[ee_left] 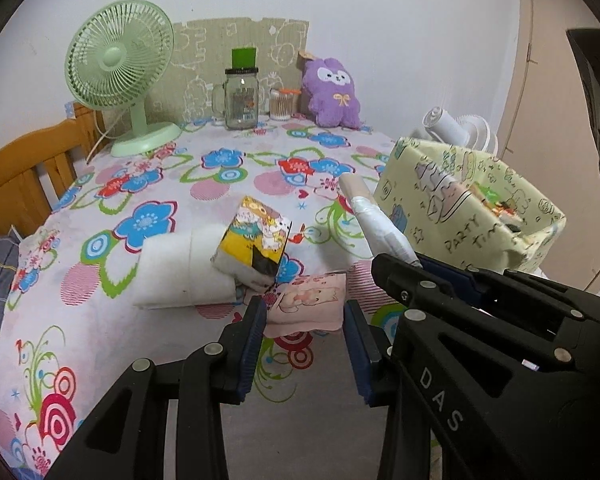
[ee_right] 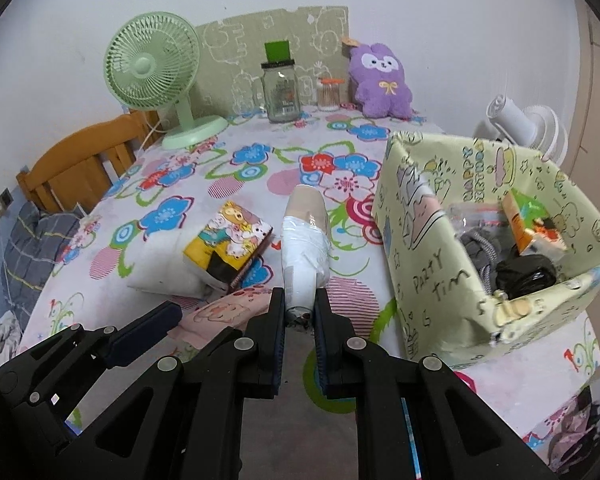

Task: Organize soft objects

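Right gripper (ee_right: 299, 312) clamped on taped white roll (ee_right: 304, 256), lifted above table; left gripper (ee_left: 304, 340) parted, empty; step — carry; next: swing toward 2 o'clock, drop into patterned box (ee_right: 432, 264).

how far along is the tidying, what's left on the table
Done: the box already holds a few things, among them an orange pack and something black. In hand: the right tool is shut on a white roll, lifted off the table near the box. The left tool holds nothing. Left: the tissue pack, white pad and pink cloth lie on the tablecloth.
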`<state>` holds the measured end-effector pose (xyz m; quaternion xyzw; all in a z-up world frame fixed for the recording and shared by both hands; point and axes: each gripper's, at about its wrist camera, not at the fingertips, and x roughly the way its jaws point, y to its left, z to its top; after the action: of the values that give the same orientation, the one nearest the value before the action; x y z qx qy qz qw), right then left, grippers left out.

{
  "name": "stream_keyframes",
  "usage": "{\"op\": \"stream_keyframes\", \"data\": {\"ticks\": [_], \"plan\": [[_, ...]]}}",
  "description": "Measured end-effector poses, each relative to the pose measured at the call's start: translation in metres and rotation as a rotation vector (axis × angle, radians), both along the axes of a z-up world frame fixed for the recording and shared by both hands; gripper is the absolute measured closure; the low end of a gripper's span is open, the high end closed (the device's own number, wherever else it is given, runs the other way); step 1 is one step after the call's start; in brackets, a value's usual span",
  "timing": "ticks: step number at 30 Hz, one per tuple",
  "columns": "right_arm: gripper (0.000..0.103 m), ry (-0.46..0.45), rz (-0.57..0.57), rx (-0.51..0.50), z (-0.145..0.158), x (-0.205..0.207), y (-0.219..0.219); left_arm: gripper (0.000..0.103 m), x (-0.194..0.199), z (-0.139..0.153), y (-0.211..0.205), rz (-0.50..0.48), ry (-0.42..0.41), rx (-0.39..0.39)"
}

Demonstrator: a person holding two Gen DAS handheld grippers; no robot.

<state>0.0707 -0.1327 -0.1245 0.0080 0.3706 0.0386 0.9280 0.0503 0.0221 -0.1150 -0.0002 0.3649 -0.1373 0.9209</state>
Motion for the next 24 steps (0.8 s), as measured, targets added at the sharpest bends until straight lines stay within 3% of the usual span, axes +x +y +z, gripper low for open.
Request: {"op": "stream_keyframes", "data": {"ticks": [24], "plan": [[0.087,-0.109,0.061,0.018,0.063,-0.016,0.001,0.063,-0.015,0.060,-0.002,0.063,-0.108,0.009]]}}
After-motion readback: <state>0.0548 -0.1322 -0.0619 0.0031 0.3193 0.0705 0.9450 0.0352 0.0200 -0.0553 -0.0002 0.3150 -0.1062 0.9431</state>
